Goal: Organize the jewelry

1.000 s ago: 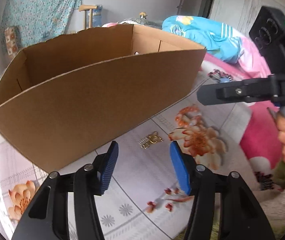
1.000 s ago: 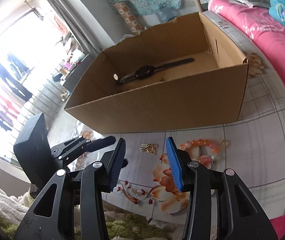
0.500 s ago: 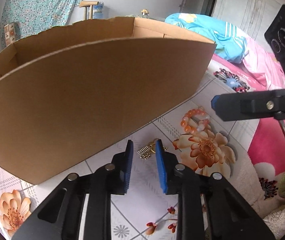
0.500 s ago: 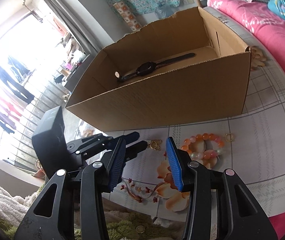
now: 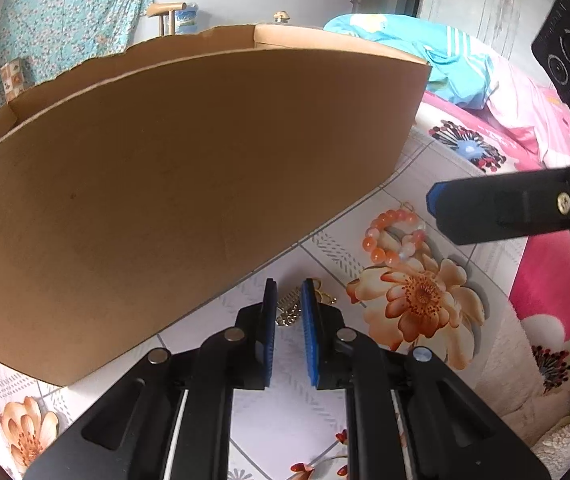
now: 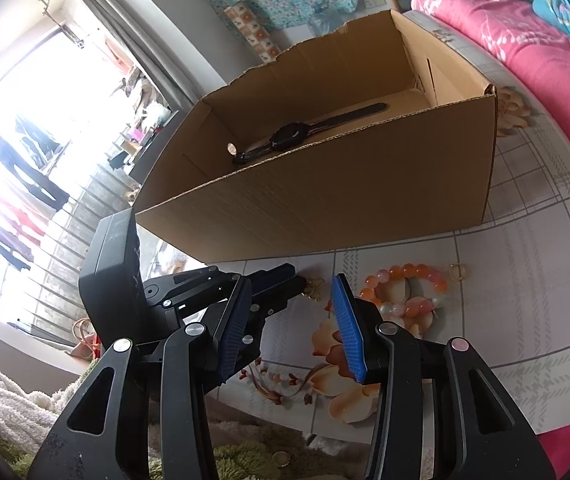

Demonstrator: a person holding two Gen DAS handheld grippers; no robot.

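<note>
A gold earring (image 5: 290, 309) lies on the floral cloth just in front of the cardboard box (image 5: 173, 184). My left gripper (image 5: 287, 302) has its blue pads closed in around the earring, nearly shut on it; it also shows in the right wrist view (image 6: 285, 280). An orange bead bracelet (image 5: 393, 236) lies to the right, also in the right wrist view (image 6: 409, 288), with a small gold ring (image 6: 457, 271) beside it. A black watch (image 6: 297, 134) lies inside the box (image 6: 325, 196). My right gripper (image 6: 293, 320) is open and empty above the cloth.
The floral tablecloth (image 6: 505, 320) covers the surface. A pink blanket (image 6: 533, 52) lies to the right. A fluffy white-green rug (image 6: 13, 412) is at the near edge. A window with hanging clothes is at left.
My left gripper moved forward and down to the gold earring and its jaws closed from wide open to narrow around it. The right gripper stayed open and shifted slightly.
</note>
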